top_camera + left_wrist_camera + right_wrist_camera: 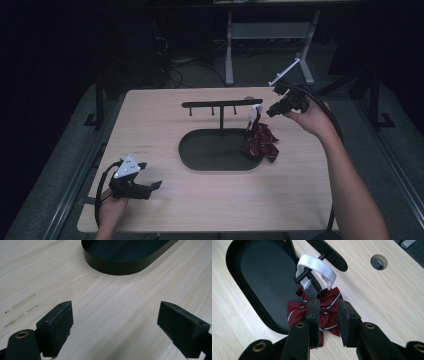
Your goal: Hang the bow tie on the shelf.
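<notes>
A red striped bow tie (325, 308) hangs by its white strap (317, 266) from a peg of the black rack (221, 104), draping over the right end of the oval tray (200, 162). The right hand-held gripper (329, 315) is slightly parted around it, not clenched. The left hand-held gripper (115, 327) hovers released over the wooden surface (160, 125).

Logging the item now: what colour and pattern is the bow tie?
The bow tie is dark red with white and dark stripes, on a white strap. Clearest in the right gripper view.
</notes>
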A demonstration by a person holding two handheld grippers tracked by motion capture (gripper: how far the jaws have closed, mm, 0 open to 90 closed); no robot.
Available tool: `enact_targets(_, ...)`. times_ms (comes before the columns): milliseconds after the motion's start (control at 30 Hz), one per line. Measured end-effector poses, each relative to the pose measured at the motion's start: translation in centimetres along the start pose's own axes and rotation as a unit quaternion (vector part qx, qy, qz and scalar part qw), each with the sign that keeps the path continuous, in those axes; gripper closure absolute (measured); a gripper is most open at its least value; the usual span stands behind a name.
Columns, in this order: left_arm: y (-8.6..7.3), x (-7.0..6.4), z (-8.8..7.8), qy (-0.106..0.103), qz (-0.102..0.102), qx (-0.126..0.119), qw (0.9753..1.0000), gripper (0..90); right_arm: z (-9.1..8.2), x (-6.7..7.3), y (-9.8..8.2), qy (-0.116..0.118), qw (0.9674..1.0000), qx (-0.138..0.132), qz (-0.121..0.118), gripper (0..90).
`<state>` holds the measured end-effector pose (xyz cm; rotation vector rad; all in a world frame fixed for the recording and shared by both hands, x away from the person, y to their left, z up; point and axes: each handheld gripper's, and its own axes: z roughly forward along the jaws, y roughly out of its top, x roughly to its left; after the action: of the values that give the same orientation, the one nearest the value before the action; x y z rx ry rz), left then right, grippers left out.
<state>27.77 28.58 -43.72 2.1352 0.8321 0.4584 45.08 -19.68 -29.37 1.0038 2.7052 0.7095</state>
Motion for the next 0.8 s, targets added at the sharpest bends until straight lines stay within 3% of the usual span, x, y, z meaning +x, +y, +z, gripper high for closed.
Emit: enact_targets(800,0.0,-0.2,-0.1,0.001,0.0,-0.002,1.0,13.2,0.7,-0.8,-3.2,0.016,0.9992,-0.014,0.033,66.9)
